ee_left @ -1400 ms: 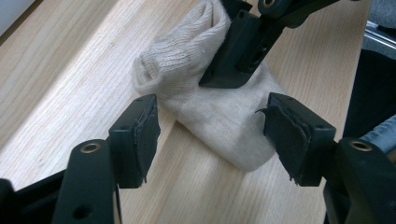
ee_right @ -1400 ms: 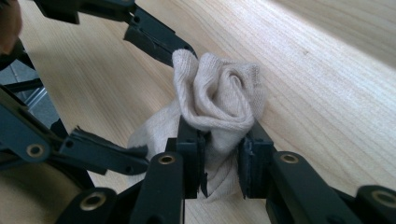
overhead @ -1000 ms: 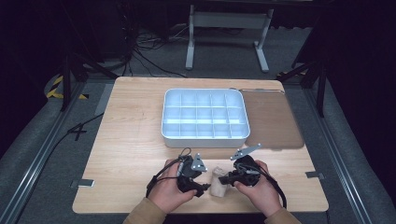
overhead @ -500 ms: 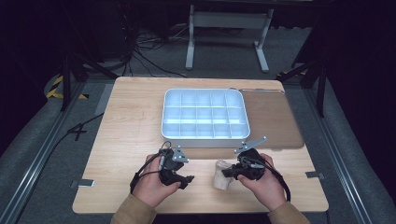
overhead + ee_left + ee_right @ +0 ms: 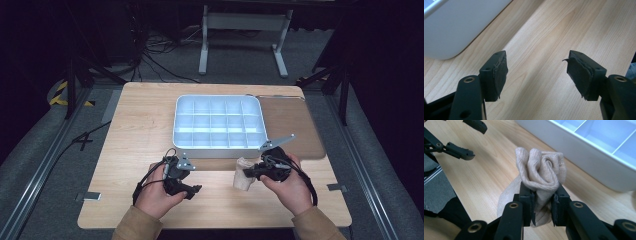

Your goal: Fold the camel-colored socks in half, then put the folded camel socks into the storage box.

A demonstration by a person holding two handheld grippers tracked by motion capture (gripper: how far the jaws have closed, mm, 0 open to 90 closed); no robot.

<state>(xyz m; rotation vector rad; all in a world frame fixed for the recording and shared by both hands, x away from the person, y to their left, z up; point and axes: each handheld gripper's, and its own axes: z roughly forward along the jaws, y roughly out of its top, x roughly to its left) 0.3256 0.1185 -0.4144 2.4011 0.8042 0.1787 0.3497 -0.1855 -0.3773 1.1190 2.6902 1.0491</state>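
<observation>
Rolled sock held beside tray, over tabletop.
Right gripper: fingers clamped on beige rolled sock, just in front of white divided tray. Left gripper: fingers apart, nothing between them, over bare tabletop, well left of sock.

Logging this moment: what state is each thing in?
Sock: rolled up, clamped in the right gripper.
Left gripper: open, nothing between its jaws.
Tray: on the table, compartments empty.
</observation>
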